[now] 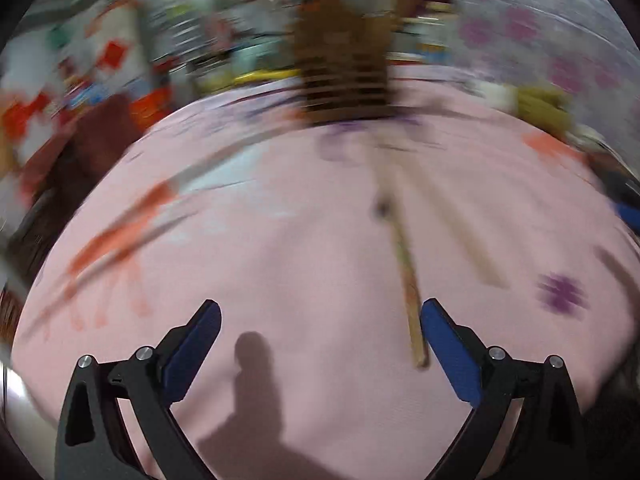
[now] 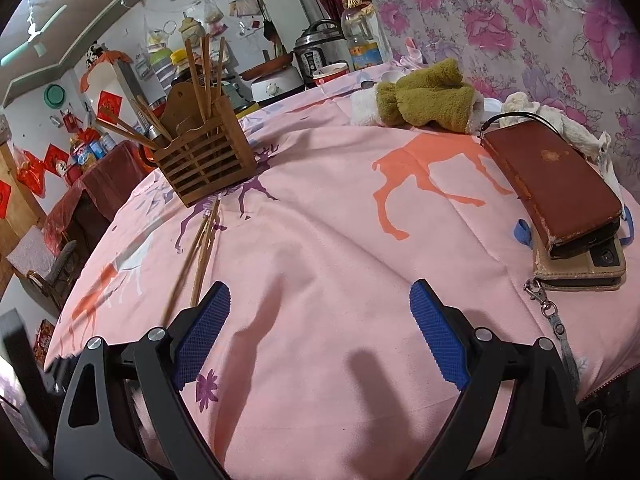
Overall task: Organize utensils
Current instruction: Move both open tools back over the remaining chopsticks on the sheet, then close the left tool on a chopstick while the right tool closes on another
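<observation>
A slatted wooden utensil holder [image 2: 206, 160] stands on the pink tablecloth [image 2: 340, 240] with several chopsticks [image 2: 204, 76] upright in it. Loose chopsticks [image 2: 200, 256] lie on the cloth in front of it. My right gripper [image 2: 320, 332] is open and empty, low over the cloth, to the right of the loose chopsticks. The left wrist view is motion-blurred: the holder [image 1: 344, 76] is at the far middle, and loose chopsticks [image 1: 408, 280] lie on the cloth [image 1: 280, 240], their near end just beside the right finger. My left gripper [image 1: 320, 340] is open and empty.
A red wallet [image 2: 552, 188] sits on a stacked phone and case at the right edge. An olive towel [image 2: 428, 96] lies at the back. A rice cooker [image 2: 316, 50], bottles and bowls stand behind the table. A chair is at the left.
</observation>
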### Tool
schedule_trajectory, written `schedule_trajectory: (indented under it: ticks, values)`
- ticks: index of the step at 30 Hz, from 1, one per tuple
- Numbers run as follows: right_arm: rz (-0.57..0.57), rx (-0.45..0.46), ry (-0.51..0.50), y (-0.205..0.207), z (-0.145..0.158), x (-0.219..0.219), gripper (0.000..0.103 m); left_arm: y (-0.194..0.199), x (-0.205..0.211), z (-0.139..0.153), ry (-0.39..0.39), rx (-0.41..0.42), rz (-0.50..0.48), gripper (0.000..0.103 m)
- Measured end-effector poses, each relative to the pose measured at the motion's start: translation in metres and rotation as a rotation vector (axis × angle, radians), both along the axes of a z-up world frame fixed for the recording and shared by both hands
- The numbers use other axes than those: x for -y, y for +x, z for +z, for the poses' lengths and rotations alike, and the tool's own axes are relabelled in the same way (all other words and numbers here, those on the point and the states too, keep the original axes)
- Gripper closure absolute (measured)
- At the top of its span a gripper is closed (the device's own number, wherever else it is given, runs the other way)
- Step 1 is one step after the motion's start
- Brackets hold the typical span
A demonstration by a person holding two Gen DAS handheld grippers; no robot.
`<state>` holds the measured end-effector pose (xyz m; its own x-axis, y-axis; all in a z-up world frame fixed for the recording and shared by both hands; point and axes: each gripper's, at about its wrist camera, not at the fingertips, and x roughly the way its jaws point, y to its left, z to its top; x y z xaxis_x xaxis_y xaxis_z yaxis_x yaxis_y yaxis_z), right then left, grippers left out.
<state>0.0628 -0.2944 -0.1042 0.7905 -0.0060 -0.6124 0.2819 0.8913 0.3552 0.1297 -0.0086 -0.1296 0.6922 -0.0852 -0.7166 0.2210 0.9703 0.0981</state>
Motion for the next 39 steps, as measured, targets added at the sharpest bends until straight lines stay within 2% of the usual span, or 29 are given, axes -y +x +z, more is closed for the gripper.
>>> schedule_trajectory:
  ticks: [2,4,7,9,13,15,16,17,18,20,22,26,34,36,38,39]
  values:
    - [0.015,0.005,-0.003,0.000,0.000,-0.003,0.015,0.006,-0.036,0.003,-0.126,-0.032,0.055,0.005]
    - [0.043,0.013,-0.020,0.000,0.001,-0.010,0.015,0.005,-0.061,0.008,-0.227,-0.020,0.089,0.005]
    - [0.104,0.035,-0.076,-0.002,0.005,-0.027,0.015,0.006,-0.073,0.009,-0.276,-0.002,0.117,0.005]
    - [0.159,0.048,-0.123,-0.003,0.007,-0.042,0.015,0.008,-0.072,0.002,-0.273,-0.015,0.125,0.005]
    - [0.299,0.037,-0.182,-0.001,0.004,-0.070,0.015,0.002,-0.051,-0.008,-0.110,0.046,0.136,0.005]
    - [0.358,0.040,-0.208,-0.001,0.004,-0.083,0.016,0.000,-0.046,-0.010,-0.079,0.065,0.148,0.005]
    - [0.400,0.052,-0.220,-0.002,0.005,-0.091,0.020,0.001,-0.049,-0.011,-0.093,0.061,0.149,0.005]
    - [0.421,0.059,-0.227,-0.002,0.006,-0.094,0.030,0.001,-0.052,-0.011,-0.100,0.061,0.150,0.005]
    - [0.441,0.062,-0.236,-0.003,0.007,-0.099,0.034,0.002,-0.052,-0.011,-0.100,0.062,0.150,0.005]
    - [0.488,0.060,-0.243,-0.002,0.006,-0.107,0.050,0.001,-0.052,-0.012,-0.093,0.065,0.150,0.005]
    - [0.528,0.046,-0.244,0.001,0.003,-0.114,0.058,0.000,-0.051,-0.012,-0.094,0.066,0.150,0.005]
    - [0.563,0.026,-0.245,0.008,-0.002,-0.122,0.069,0.000,-0.051,-0.012,-0.094,0.066,0.150,0.005]
    - [0.549,-0.070,-0.225,0.034,-0.022,-0.123,0.069,0.000,-0.051,-0.012,-0.093,0.066,0.150,0.005]
    - [0.519,-0.080,-0.238,0.036,-0.025,-0.120,0.077,0.000,-0.051,-0.012,-0.093,0.066,0.150,0.005]
    - [0.473,-0.087,-0.256,0.039,-0.025,-0.113,0.095,0.000,-0.050,-0.012,-0.093,0.066,0.150,0.005]
    - [0.449,-0.089,-0.260,0.040,-0.024,-0.109,0.096,0.000,-0.050,-0.012,-0.092,0.066,0.150,0.005]
